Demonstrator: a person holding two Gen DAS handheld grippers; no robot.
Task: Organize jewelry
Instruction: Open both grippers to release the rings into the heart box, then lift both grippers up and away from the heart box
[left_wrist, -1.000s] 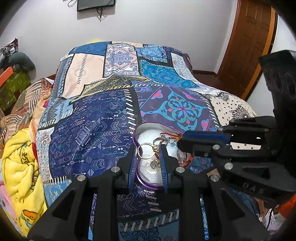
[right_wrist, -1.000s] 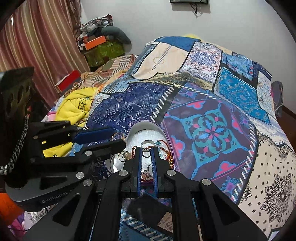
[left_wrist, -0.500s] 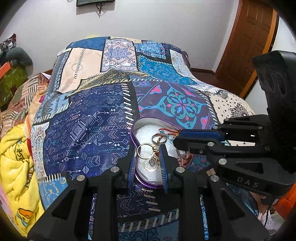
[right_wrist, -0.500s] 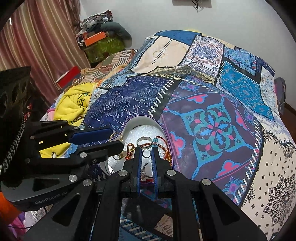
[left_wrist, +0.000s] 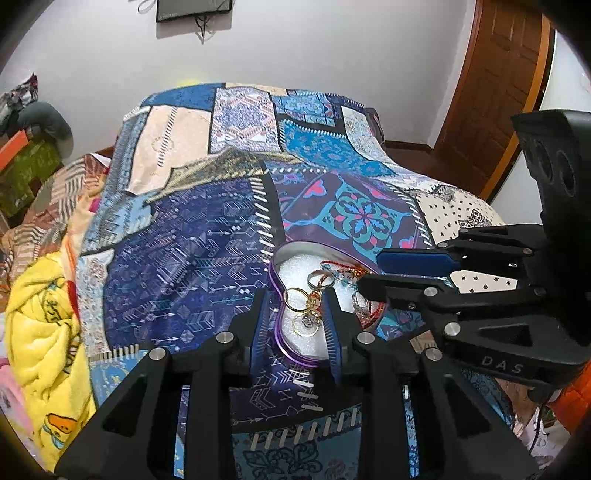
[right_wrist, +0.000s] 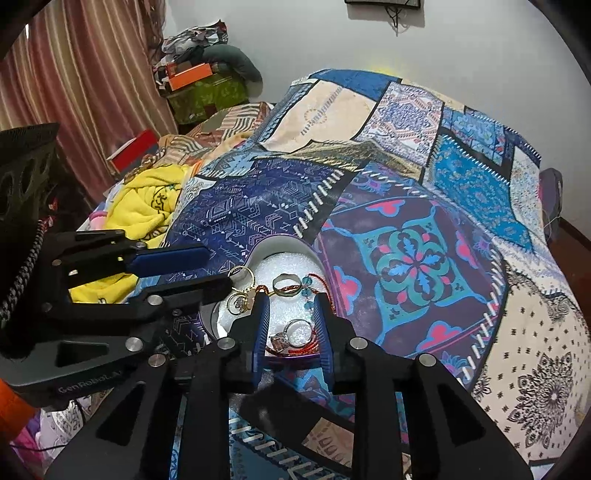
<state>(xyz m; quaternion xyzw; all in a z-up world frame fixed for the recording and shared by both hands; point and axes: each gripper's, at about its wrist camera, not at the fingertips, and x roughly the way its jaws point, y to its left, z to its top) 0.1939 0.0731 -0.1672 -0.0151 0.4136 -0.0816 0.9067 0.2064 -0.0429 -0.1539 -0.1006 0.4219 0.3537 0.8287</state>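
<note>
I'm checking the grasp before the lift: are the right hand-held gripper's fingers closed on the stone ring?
No: in the right wrist view the right hand-held gripper stands open, and the stone ring lies untouched between its fingers.

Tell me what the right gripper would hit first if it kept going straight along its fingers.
Probably the stone ring lying between the open right gripper fingers, on the white padding of the purple heart-shaped box; depth is hard to judge.

Your left wrist view looks forward and down from close above the bed (left_wrist: 192, 258), facing the far wall. Your right wrist view does likewise from its right. Both share the heart-shaped tin (left_wrist: 291, 258) (right_wrist: 284, 247).
</note>
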